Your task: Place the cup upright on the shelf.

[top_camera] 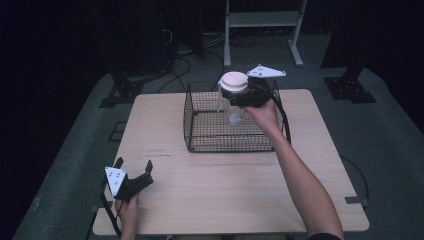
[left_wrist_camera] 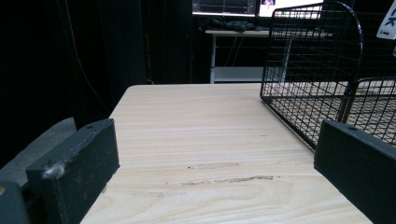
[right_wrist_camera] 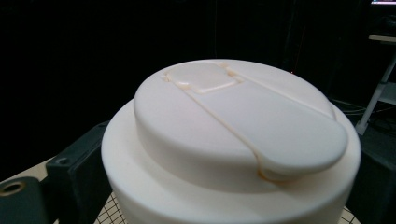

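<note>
Right gripper (top_camera: 239, 95) jaws pinching white-lidded clear jar (top_camera: 233, 81) over black wire basket (top_camera: 200, 135) at table's far middle, left gripper (top_camera: 134, 167) jaws spread wide, resting near-left on wooden table (top_camera: 225, 190)

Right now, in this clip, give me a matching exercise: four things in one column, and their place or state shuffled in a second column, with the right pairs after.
Things:
1. left claw
2. right claw
3. wire basket
4. white lid

Places or states:
A. tops a clear jar held over the basket
B. stands on the far half of the table, black mesh
C. open, low at the near left corner of the table
D. shut on the jar just under its lid

Pairs: 1-C, 2-D, 3-B, 4-A
</note>
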